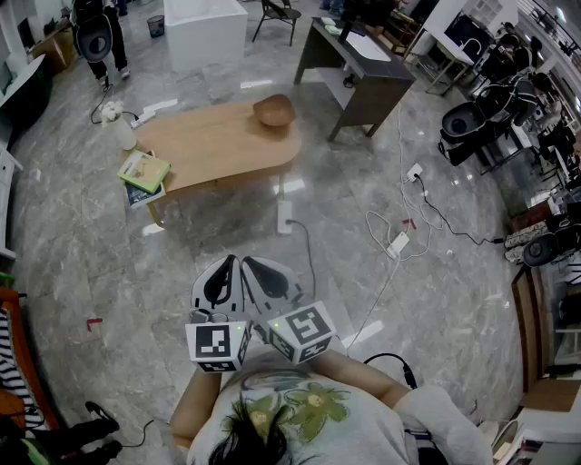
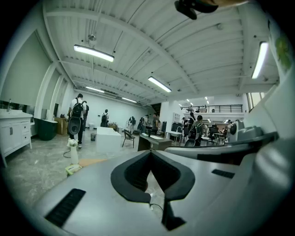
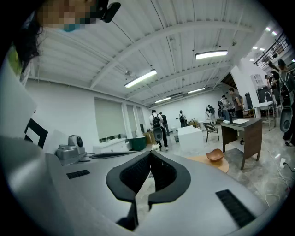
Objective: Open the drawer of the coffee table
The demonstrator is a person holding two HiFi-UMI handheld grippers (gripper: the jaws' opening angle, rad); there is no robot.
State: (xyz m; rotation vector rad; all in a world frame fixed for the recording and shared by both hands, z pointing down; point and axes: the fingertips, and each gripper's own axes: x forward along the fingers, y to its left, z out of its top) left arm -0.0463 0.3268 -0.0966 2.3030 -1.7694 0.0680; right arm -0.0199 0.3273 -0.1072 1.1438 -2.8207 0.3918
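Observation:
The oval wooden coffee table (image 1: pixel 218 141) stands on the marble floor well ahead of me. On it rests a brown wooden bowl (image 1: pixel 274 111); a white vase (image 1: pixel 118 129) stands at its left end, and books (image 1: pixel 143 173) lie on a low shelf there. No drawer front shows from here. Side by side near my chest, far short of the table, are my left gripper (image 1: pixel 232 261) and right gripper (image 1: pixel 248 262). Both are shut and hold nothing. In the right gripper view, the table (image 3: pixel 220 164) and bowl (image 3: pixel 215 155) lie to the right of the shut gripper (image 3: pixel 150 153). The left gripper (image 2: pixel 150 152) looks across the room.
A white power strip (image 1: pixel 285 216) and loose cables (image 1: pixel 399 238) lie on the floor between me and the table. Behind the table are a dark desk (image 1: pixel 363 77), a white block (image 1: pixel 204 27) and a person (image 1: pixel 98 36). Black chairs (image 1: pixel 467 127) line the right side.

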